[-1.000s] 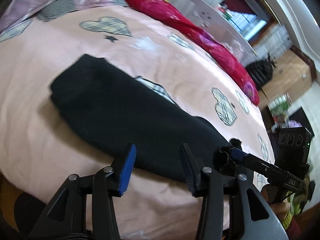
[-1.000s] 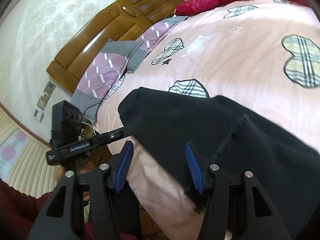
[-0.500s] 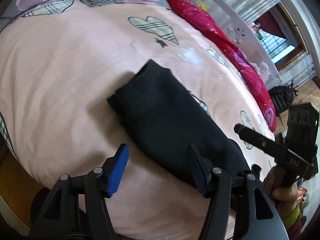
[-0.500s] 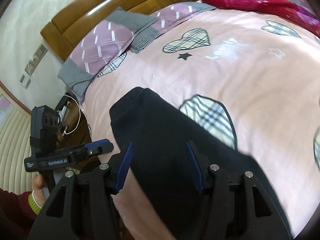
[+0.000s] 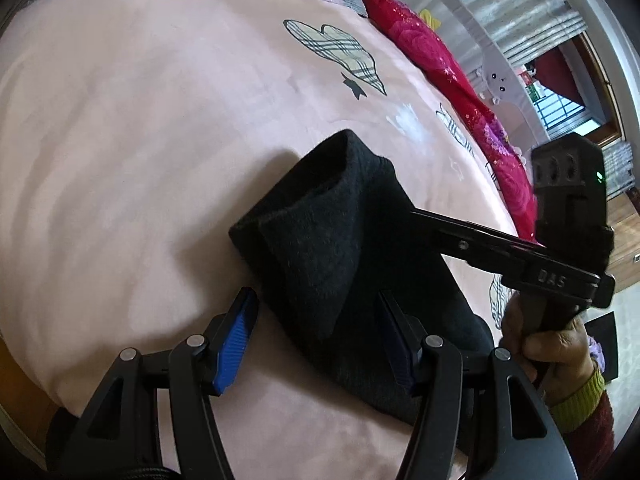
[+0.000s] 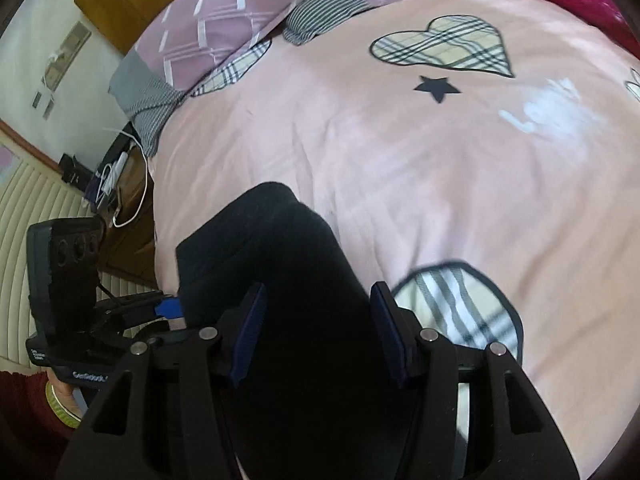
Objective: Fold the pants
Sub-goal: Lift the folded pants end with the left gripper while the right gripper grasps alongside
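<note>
The black pants (image 5: pixel 332 248) lie folded in a thick bundle on the pink bedspread (image 5: pixel 140 140). My left gripper (image 5: pixel 316 336) is open, its blue-padded jaws astride the near edge of the bundle. My right gripper (image 6: pixel 320 328) is open too, with the pants (image 6: pixel 288 280) between and under its jaws. In the left wrist view the right gripper's fingers (image 5: pixel 472 240) reach onto the bundle from the right. In the right wrist view the left gripper's blue pad (image 6: pixel 168 308) shows at the bundle's left edge.
Purple and grey pillows (image 6: pixel 224 28) and a wooden headboard (image 6: pixel 116 12) lie at the far end. A red quilt (image 5: pixel 460 88) runs along the far side by a white rail (image 5: pixel 472 28). A bedside table with cables (image 6: pixel 116 184) stands left of the bed.
Both grippers moved along the pants toward the folded end, which now sits close and bunched up between the jaws. Both stayed open.
</note>
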Action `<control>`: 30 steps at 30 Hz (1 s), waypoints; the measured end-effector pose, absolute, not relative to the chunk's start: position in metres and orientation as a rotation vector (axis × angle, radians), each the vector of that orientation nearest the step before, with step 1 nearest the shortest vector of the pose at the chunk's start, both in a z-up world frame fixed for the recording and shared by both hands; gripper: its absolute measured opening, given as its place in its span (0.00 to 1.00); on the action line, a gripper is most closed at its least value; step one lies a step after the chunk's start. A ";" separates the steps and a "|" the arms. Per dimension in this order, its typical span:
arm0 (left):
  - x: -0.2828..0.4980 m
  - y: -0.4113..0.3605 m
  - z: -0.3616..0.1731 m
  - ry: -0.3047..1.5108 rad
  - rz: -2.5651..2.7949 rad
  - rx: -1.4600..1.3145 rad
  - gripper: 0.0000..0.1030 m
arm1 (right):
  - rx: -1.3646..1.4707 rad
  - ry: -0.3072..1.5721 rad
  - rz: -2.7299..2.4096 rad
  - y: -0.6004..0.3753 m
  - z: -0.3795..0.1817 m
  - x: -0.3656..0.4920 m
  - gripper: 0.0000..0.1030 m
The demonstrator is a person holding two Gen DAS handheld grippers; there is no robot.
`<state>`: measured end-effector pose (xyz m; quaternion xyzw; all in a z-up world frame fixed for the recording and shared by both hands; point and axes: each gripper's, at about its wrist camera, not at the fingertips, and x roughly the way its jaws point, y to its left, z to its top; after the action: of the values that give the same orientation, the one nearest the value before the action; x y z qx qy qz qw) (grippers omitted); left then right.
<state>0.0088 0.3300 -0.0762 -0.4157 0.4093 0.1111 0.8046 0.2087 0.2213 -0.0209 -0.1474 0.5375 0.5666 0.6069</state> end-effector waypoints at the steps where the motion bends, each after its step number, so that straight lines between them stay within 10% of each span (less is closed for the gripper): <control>1: 0.010 0.330 -0.077 0.875 0.237 -0.886 0.57 | -0.347 1.255 1.326 0.227 -0.024 0.211 0.54; 5: 0.017 0.329 -0.080 0.864 0.259 -0.852 0.43 | -0.389 1.288 1.371 0.243 -0.035 0.212 0.52; 12: 0.025 0.325 -0.074 0.859 0.234 -0.800 0.17 | -0.369 1.317 1.423 0.245 -0.039 0.213 0.20; 30: 0.025 0.224 0.066 0.651 -0.015 -0.569 0.15 | -0.021 1.081 1.467 0.112 0.070 0.219 0.17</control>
<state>0.0249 0.2241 0.0658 -0.2756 0.3156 -0.0074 0.9080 0.2192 0.1120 0.0705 -0.0092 0.4687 0.6360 0.6130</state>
